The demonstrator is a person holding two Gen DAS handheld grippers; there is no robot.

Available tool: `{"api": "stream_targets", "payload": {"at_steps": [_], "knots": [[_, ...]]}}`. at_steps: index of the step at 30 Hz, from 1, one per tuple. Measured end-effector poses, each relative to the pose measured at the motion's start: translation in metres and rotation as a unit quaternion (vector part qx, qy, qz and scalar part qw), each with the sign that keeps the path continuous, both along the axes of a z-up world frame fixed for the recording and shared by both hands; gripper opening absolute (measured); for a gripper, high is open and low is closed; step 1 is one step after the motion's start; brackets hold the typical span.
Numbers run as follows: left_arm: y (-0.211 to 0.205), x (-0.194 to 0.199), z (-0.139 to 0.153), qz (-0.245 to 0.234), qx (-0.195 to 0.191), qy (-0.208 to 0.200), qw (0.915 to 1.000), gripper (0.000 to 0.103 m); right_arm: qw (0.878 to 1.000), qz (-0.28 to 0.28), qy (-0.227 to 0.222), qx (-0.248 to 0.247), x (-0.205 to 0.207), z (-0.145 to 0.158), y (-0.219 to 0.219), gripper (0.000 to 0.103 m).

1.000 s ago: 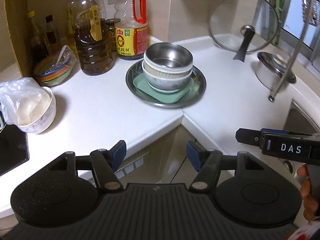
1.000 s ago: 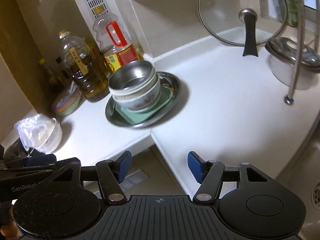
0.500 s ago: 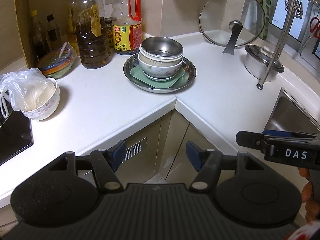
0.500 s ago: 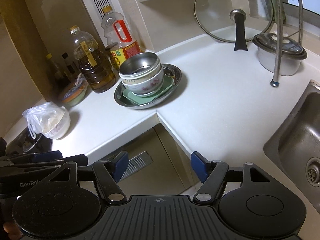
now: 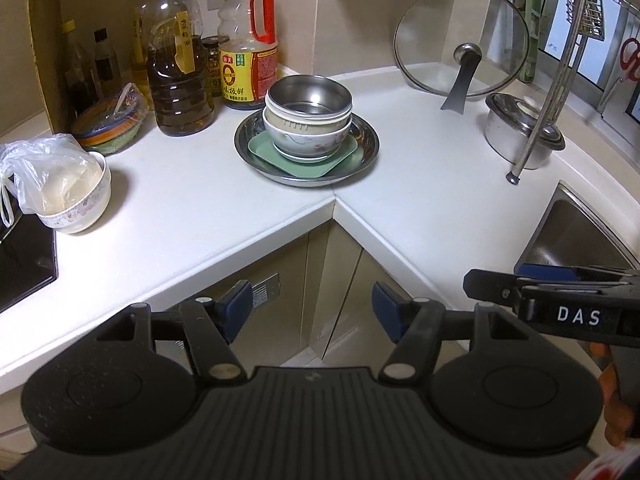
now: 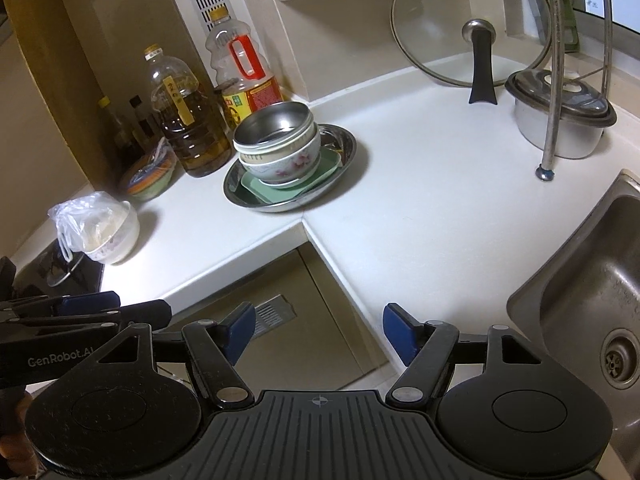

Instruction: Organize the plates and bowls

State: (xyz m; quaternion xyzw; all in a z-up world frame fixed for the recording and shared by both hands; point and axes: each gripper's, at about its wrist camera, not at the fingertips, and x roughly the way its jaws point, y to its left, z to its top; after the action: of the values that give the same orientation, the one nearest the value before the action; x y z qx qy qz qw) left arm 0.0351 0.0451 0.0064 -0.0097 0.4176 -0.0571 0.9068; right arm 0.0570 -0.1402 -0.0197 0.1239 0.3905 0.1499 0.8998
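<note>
A round steel plate (image 5: 366,148) (image 6: 344,160) sits at the inner corner of the white counter. On it lies a green square plate (image 5: 264,156) (image 6: 252,188), and on that a stack of bowls: a flowered ceramic bowl (image 5: 304,140) (image 6: 288,168), a ribbed bowl and a steel bowl (image 5: 308,96) (image 6: 276,124) on top. My left gripper (image 5: 312,308) is open and empty, off the counter's front edge. My right gripper (image 6: 318,330) is open and empty, also in front of the counter.
Oil and sauce bottles (image 5: 176,80) stand behind the stack. A bowl with a plastic bag (image 5: 72,196) sits left, near a black cooktop (image 5: 20,264). A glass lid (image 5: 460,40), a lidded steel pot (image 5: 520,128), a rack pole (image 5: 536,128) and a sink (image 6: 592,292) are right.
Both grippers have drawn back and away from the stack, which now looks smaller and farther. The jaws stay open. The stack has not moved.
</note>
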Motion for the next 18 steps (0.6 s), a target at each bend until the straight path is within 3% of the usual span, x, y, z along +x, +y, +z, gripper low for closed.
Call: {"api": "stream_targets", "payload": {"at_steps": [18], "knots": [[-0.0054,0.0031,-0.0008,0.005,0.003,0.002,1.0000,0.064,1.000,0.005,0.005,0.003,0.0041,-0.0020,-0.0015,0.071]]}}
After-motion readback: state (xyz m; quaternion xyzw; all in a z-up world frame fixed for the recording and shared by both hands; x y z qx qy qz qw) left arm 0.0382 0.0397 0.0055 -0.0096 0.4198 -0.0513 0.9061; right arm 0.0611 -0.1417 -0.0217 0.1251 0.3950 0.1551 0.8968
